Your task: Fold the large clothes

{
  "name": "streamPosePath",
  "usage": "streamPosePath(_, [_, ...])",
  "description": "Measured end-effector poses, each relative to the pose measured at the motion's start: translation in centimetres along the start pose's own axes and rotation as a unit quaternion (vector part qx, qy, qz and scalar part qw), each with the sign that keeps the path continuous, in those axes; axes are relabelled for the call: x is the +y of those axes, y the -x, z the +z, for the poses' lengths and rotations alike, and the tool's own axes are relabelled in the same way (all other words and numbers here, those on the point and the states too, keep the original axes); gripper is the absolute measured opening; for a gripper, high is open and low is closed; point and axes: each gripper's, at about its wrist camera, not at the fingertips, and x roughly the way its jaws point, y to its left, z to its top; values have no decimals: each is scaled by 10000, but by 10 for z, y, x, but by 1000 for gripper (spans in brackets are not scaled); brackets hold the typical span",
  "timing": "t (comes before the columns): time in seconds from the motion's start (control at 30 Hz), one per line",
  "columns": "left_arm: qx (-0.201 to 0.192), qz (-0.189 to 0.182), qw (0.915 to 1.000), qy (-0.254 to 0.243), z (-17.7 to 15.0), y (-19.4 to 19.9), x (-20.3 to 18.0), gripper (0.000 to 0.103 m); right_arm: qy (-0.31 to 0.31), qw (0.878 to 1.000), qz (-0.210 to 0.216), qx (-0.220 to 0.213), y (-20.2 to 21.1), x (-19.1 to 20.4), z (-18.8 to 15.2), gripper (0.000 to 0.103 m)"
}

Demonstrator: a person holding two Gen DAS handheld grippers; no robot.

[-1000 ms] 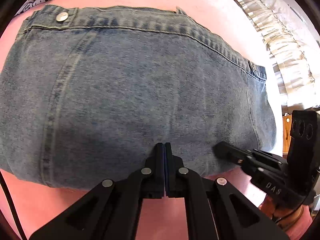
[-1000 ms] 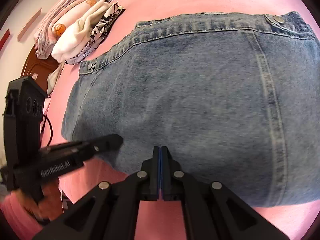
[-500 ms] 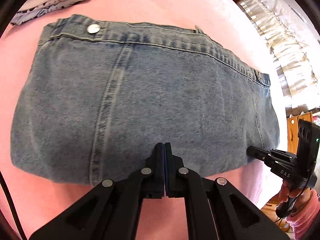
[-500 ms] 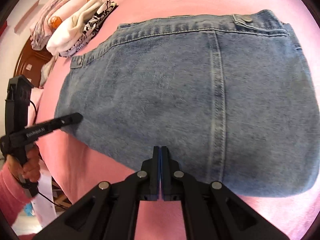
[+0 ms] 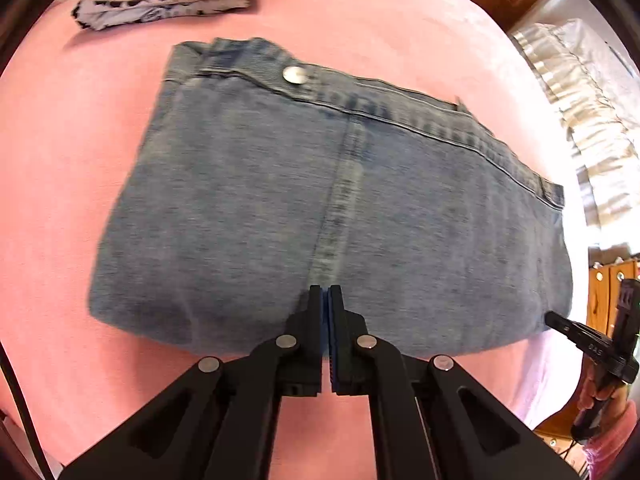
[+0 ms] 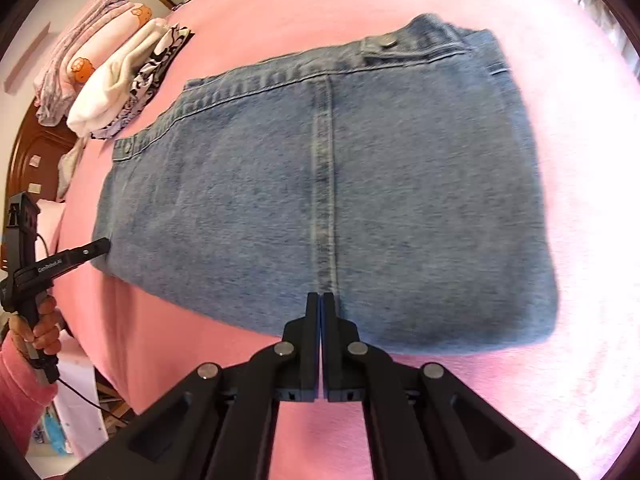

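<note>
Tools pressed together above folded denim

Denim garment point(image 5: 328, 216) lies folded flat on the pink bed point(image 5: 60, 184), and everything here is placed from it. Nearest, at its near edge, the left tool point(image 5: 325, 292) has its jaws pressed together with nothing between them. The right tool point(image 6: 320, 298) is likewise pressed together and holds nothing, also at the near edge. Beyond the garment's far waistband, its metal button point(image 5: 294, 75) shows. Farther still, well apart, sits a stack of folded clothes point(image 6: 116, 92).
</note>
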Motion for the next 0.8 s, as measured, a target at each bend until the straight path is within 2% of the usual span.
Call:
streamPosePath(0.17, [7, 226, 9995, 228, 0, 3, 34, 2, -240, 9988, -423, 51, 6, -23, -6, 0])
streamPosePath(0.47, [53, 494, 9985, 230, 1, 6, 80, 2, -285, 9967, -738, 201, 14, -56, -9, 0])
streamPosePath(0.57, [103, 471, 9986, 219, 2, 10, 95, 2, -304, 9959, -833, 193, 15, -60, -10, 0])
streamPosePath(0.6, [105, 546, 9983, 166, 2, 10, 104, 3, -342, 9955, -865, 189, 15, -62, -11, 0])
streamPosePath(0.63, [96, 812, 9966, 69, 3, 11, 110, 7, -403, 9951, -879, 194, 16, -65, -13, 0])
streamPosePath(0.67, [109, 928, 9956, 20, 4, 9, 115, 7, -475, 9945, -920, 139, 16, -67, -14, 0])
streamPosePath(0.8, [201, 818, 9964, 123, 7, 14, 144, 5, -511, 9936, -991, 201, 17, -72, -16, 0])
